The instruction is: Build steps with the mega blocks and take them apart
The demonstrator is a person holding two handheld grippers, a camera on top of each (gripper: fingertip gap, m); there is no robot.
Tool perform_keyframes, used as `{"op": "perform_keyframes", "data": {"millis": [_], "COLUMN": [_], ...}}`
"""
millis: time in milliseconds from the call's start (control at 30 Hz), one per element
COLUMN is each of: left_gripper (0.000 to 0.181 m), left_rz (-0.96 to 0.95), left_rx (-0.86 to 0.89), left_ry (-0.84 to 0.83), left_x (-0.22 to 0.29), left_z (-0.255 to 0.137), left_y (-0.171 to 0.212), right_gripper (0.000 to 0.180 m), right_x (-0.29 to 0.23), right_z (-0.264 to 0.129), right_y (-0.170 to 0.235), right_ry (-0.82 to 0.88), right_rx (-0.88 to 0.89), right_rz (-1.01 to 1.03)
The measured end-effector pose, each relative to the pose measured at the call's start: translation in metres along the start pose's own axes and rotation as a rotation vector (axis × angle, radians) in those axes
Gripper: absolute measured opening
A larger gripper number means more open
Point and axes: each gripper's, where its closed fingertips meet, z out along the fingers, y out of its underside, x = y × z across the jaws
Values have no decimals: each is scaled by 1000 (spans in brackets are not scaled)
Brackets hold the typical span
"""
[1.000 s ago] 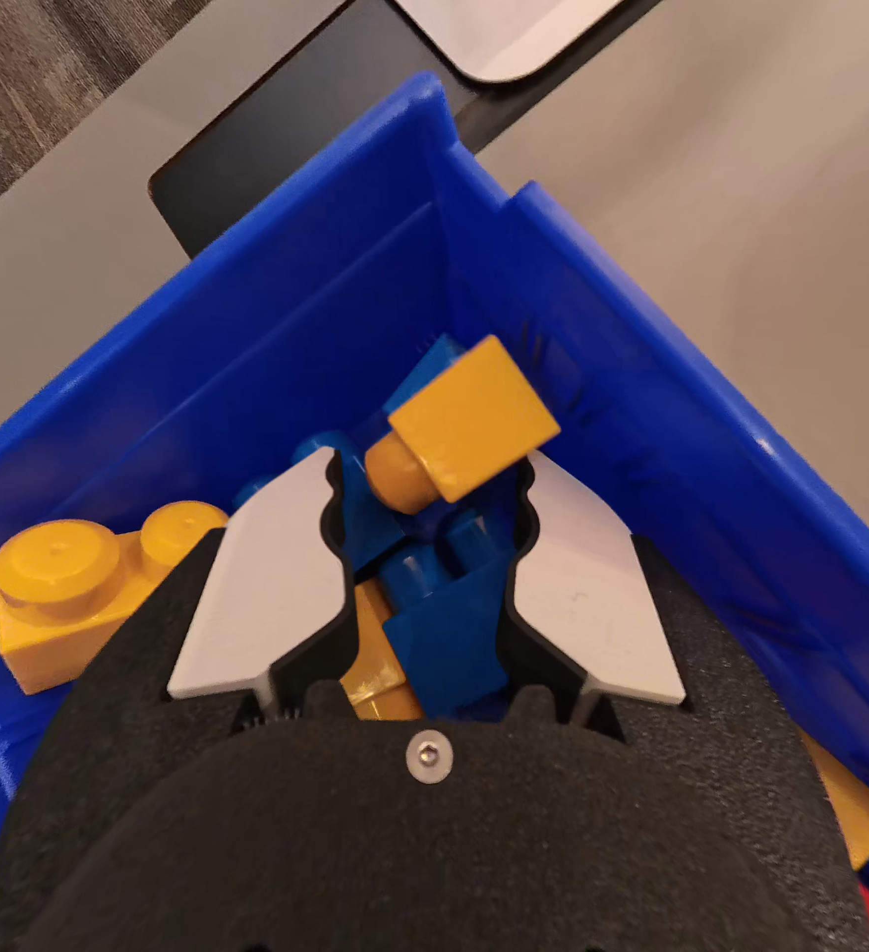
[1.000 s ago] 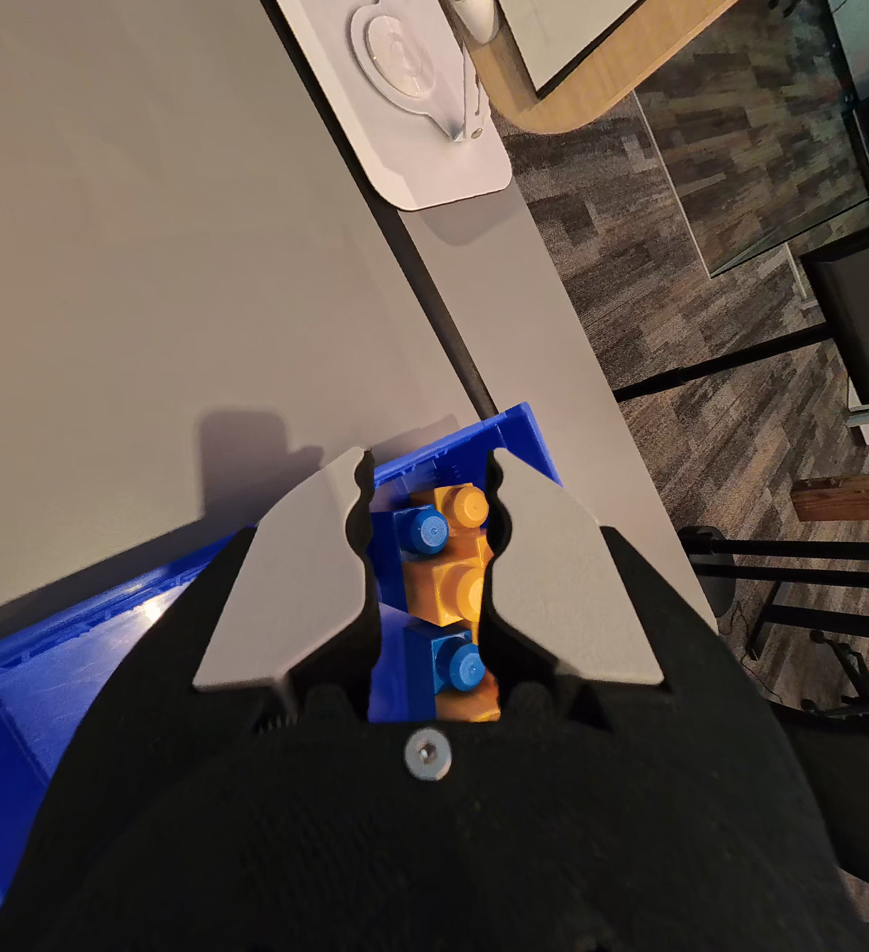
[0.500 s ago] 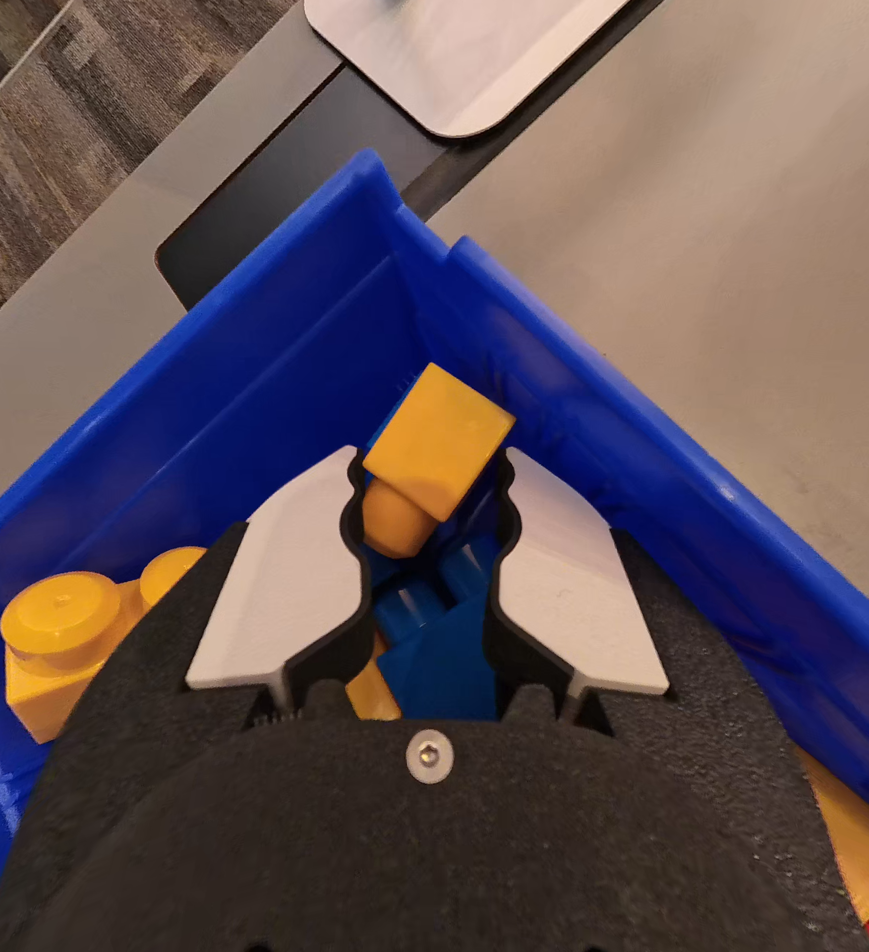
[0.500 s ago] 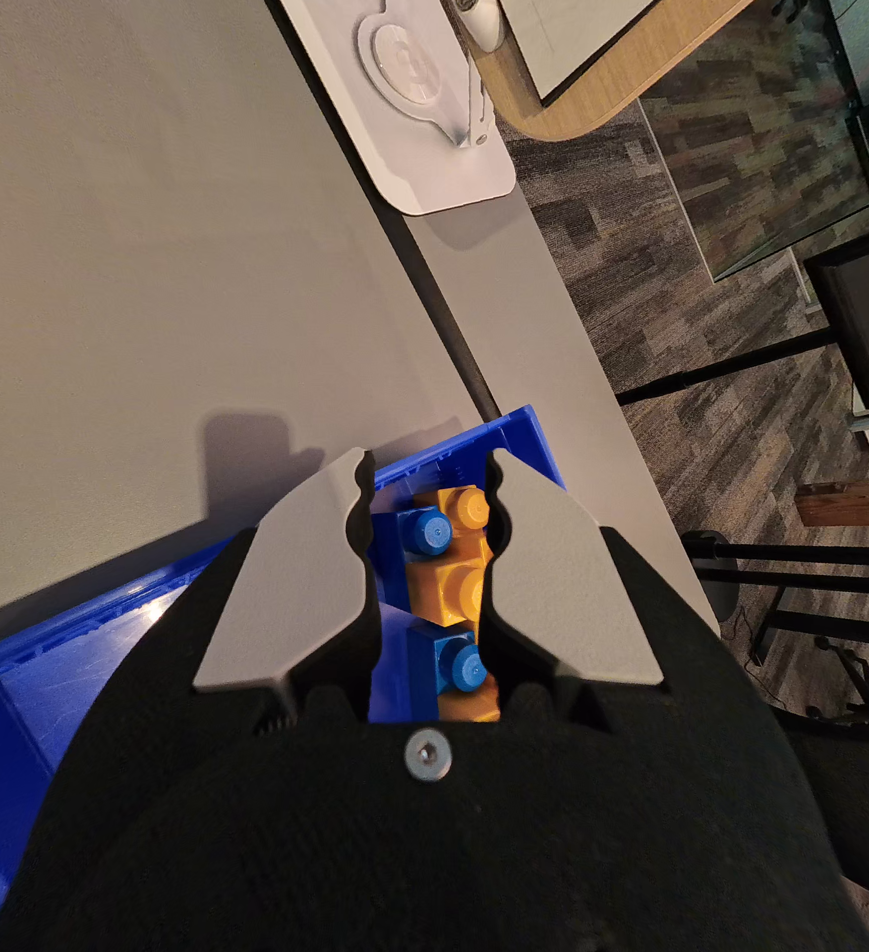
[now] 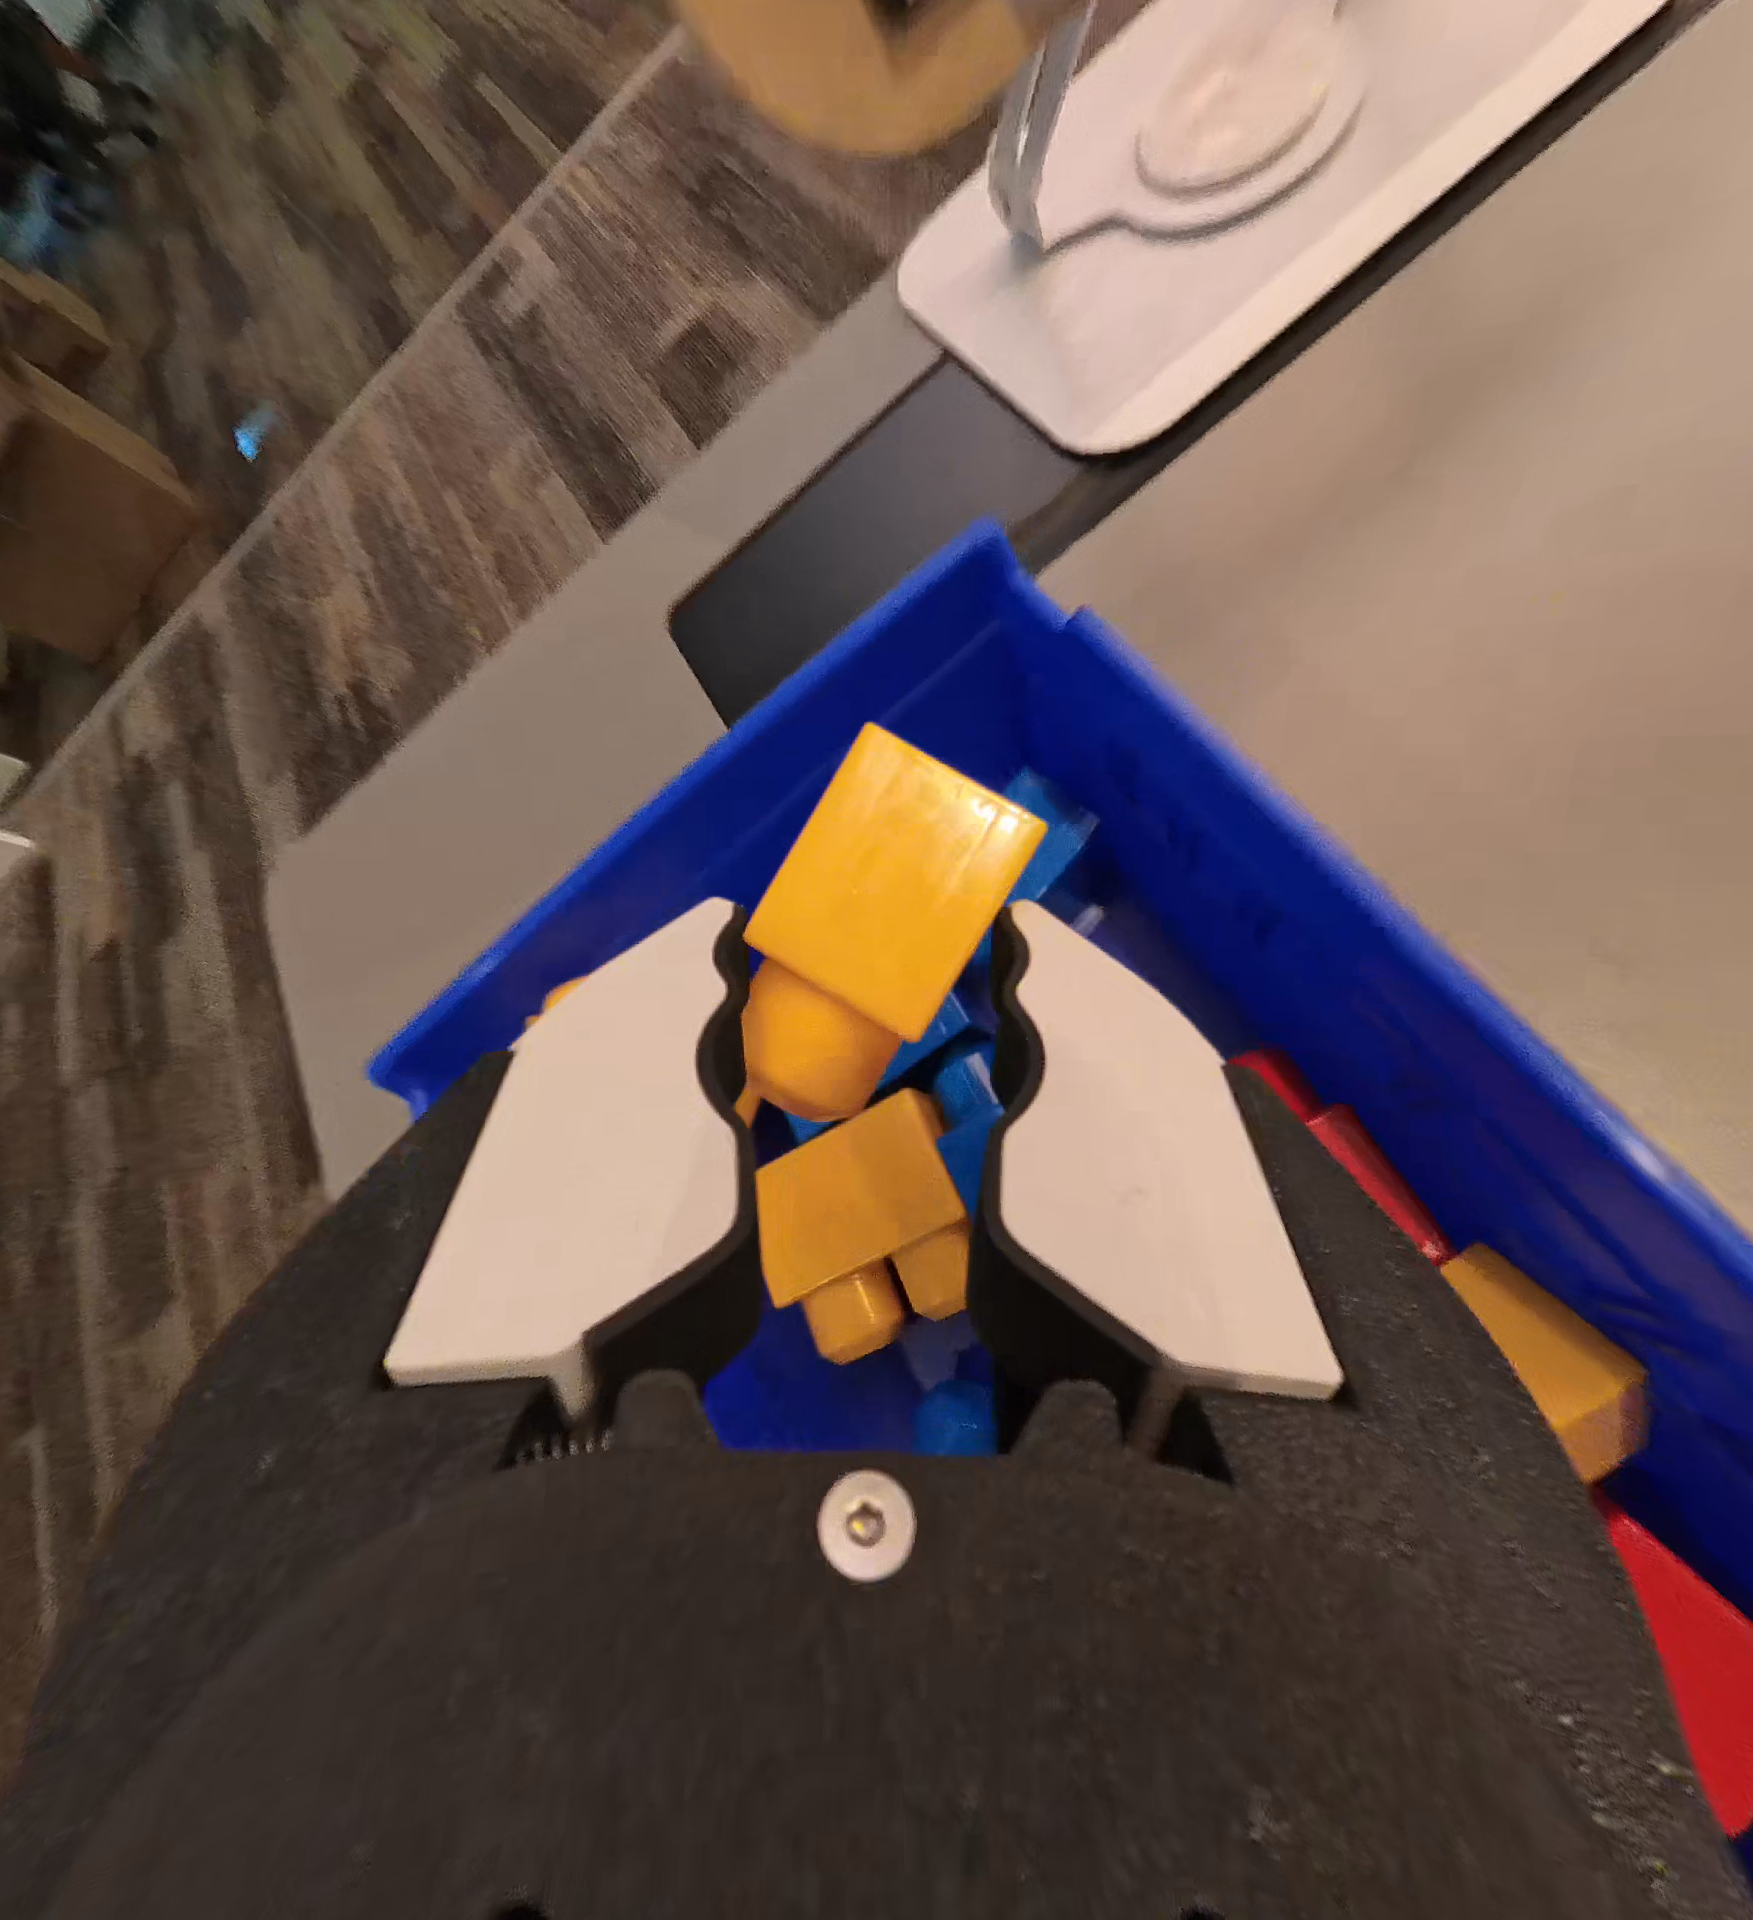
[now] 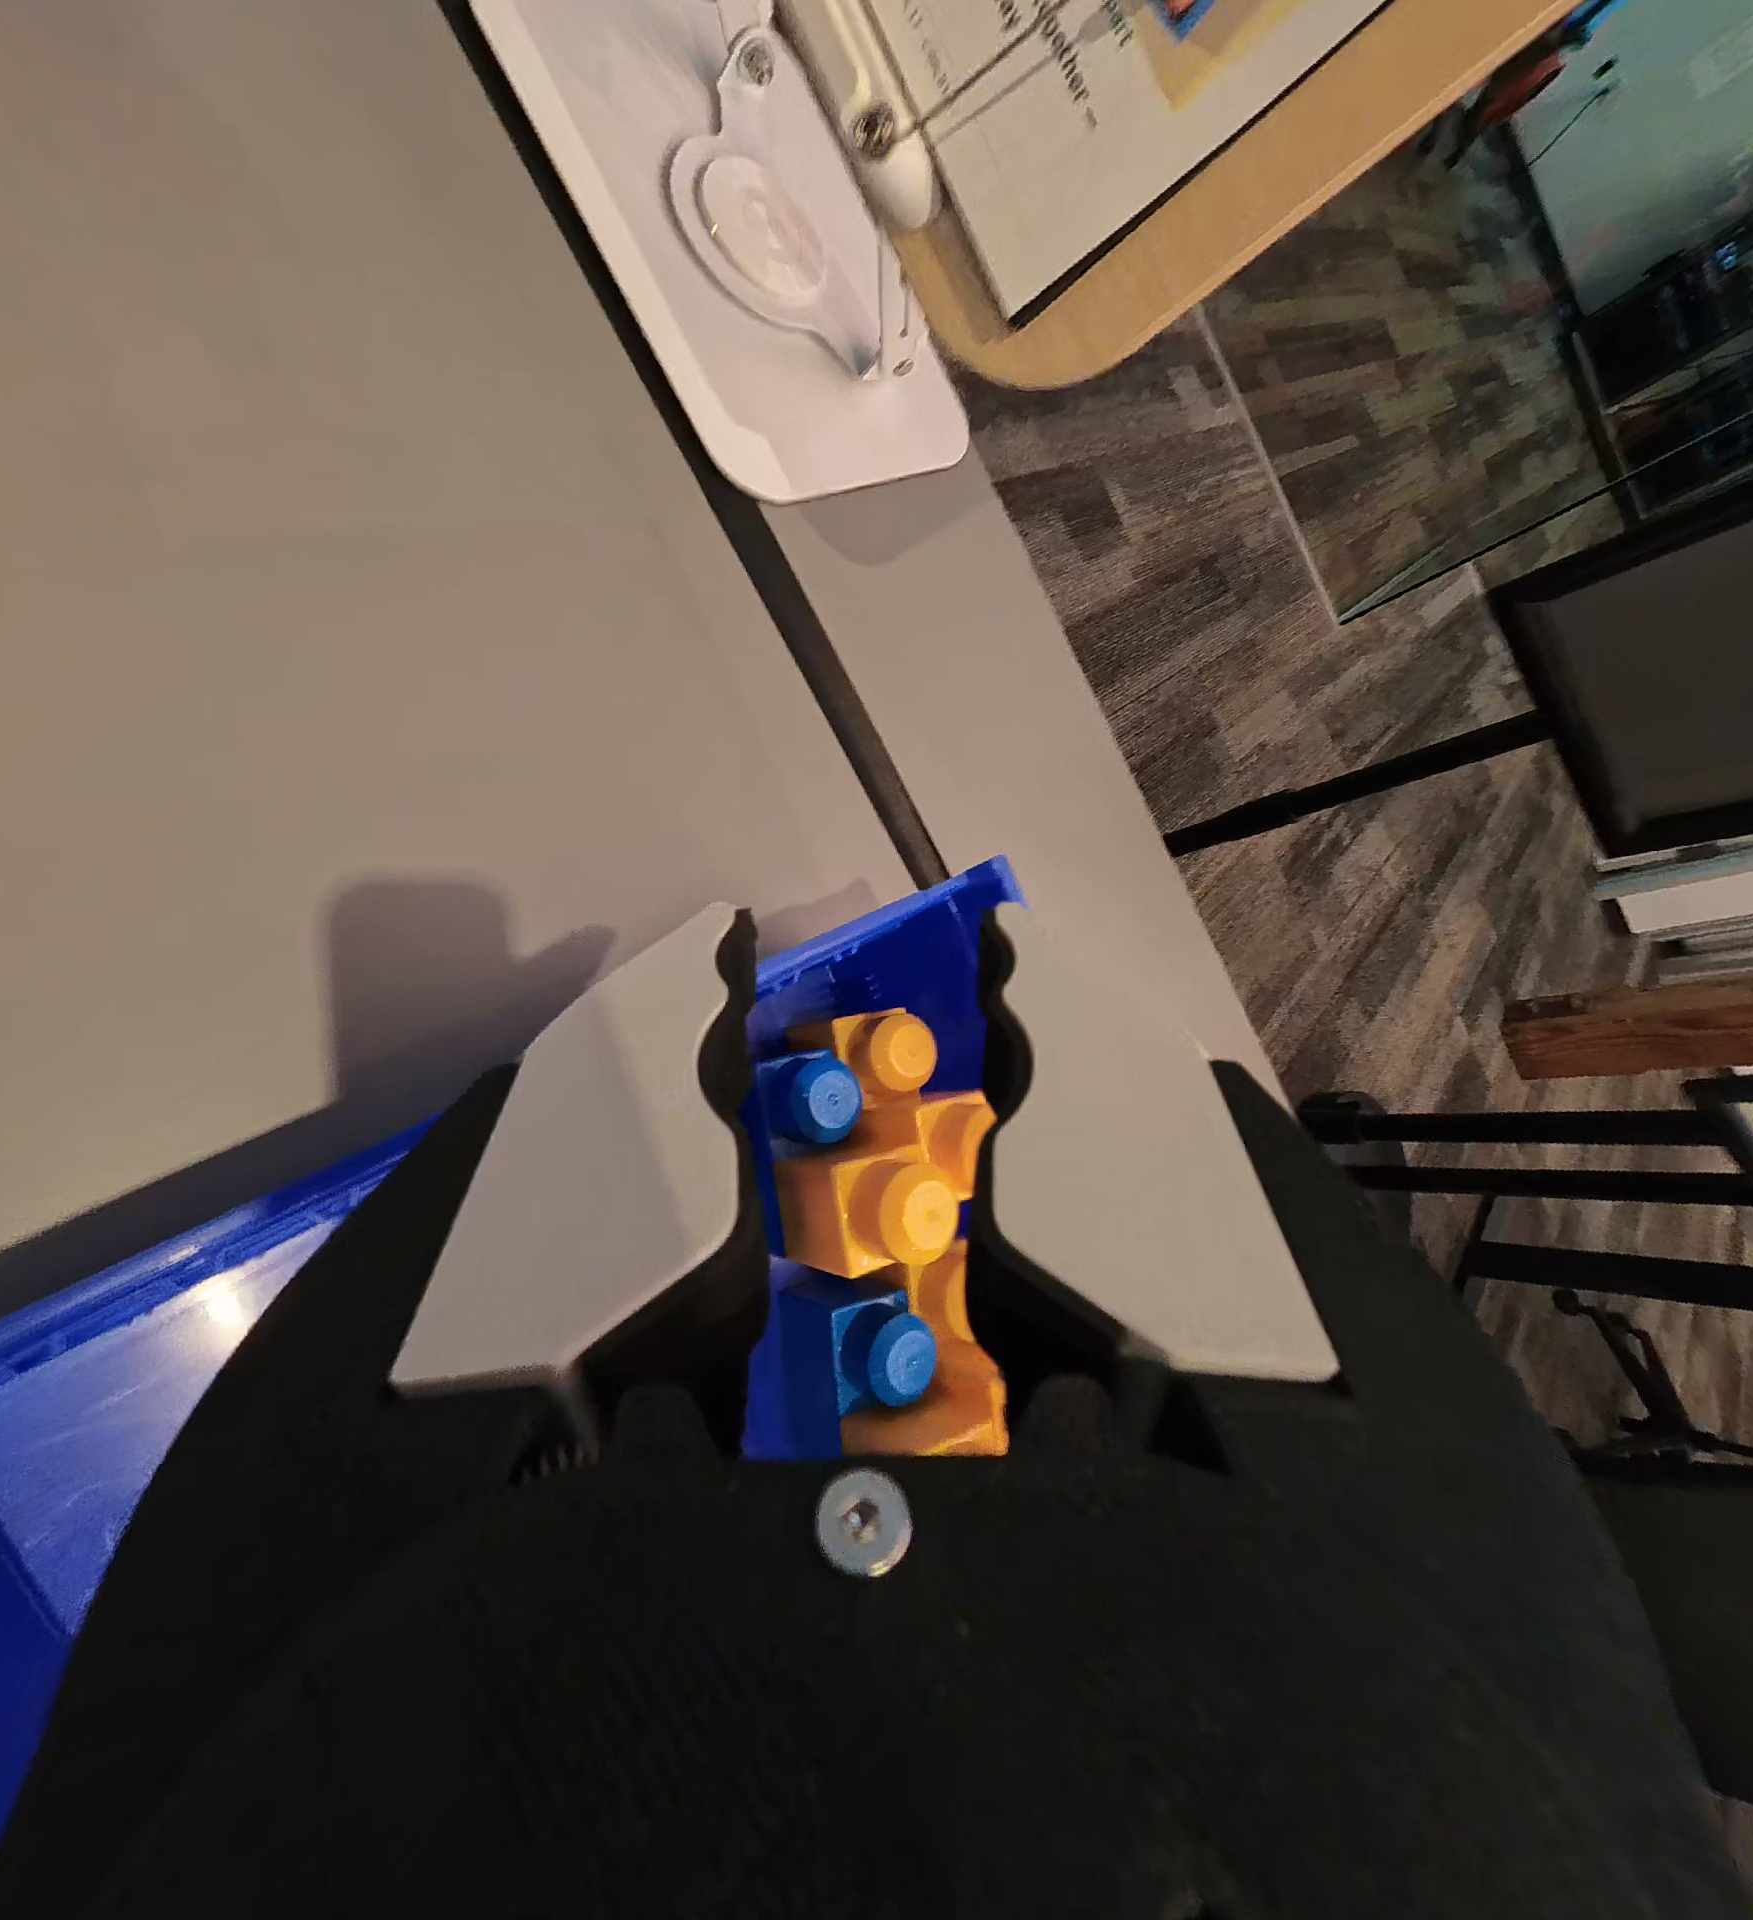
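Mega blocks, all I can see of them, lie loose in the blue bin [image 5: 1298, 894], so by my reckoning no steps stand yet and the building is all ahead. In the left wrist view my left hand-held gripper [image 5: 867, 935] pinches a single-stud yellow block [image 5: 893, 904] at centre frame, tilted, stud toward me, above the bin's far corner; more yellow, blue and red blocks [image 5: 1371, 1153] lie below and at lower right. In the right wrist view my right hand-held gripper [image 6: 864, 940] stands partly spread, holding nothing, over a jumble of blue and yellow blocks [image 6: 882, 1205] in the bin, centre frame, on the grey bench [image 6: 280, 520].
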Motion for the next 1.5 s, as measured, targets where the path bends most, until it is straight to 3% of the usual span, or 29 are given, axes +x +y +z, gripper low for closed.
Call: {"op": "perform_keyframes", "data": {"millis": [100, 167, 233, 367, 433, 567, 733, 800, 933, 1033, 1100, 1233, 1300, 1367, 1500], "left_gripper": [45, 45, 45, 45, 45, 45, 43, 41, 37, 38, 50, 75, 72, 58, 43], "left_rz": [93, 184, 270, 416, 486, 602, 728, 738, 754, 757, 711, 436, 254, 93, -64], "left_rx": [89, 159, 218, 374, 440, 488, 463, 461, 433, 422, 424, 470, 491, 553, 702], "left_ry": [-11, 31, 82, 255, 330, 465, 516, 549, 597, 571, 553, 682, 721, 796, 1044], "left_x": [16, 46, 82, 168, 206, 265, 303, 312, 319, 318, 311, 291, 273, 260, 253], "left_z": [-26, -40, -50, -71, -83, -101, -104, -105, -104, -98, -97, -106, -105, -112, -147], "left_y": [-36, -65, -91, -135, -146, -150, -139, -137, -129, -129, -134, -150, -161, -173, -185], "right_gripper": [42, 42, 42, 42, 42, 43, 49, 55, 39, 38, 38, 38, 38, 38, 38], "right_x": [6, -4, -29, -85, -105, -151, -198, -214, -235, -234, -231, -213, -194, -177, -166], "right_z": [-15, -26, -39, -70, -66, -51, -55, -51, -47, -43, -42, -43, -50, -56, -57], "right_y": [-24, -53, -90, -153, -163, -162, -163, -160, -148, -147, -148, -161, -177, -186, -189], "right_ry": [49, -10, -209, -815, -997, -1203, -1442, -1455, -1453, -1422, -1399, -1297, -1183, -1003, -723], "right_rx": [76, 201, 371, 624, 598, 448, 307, 243, 133, 155, 193, 366, 553, 715, 805], "right_rz": [24, 108, 262, 619, 718, 718, 701, 659, 563, 527, 503, 453, 416, 330, 155]}}
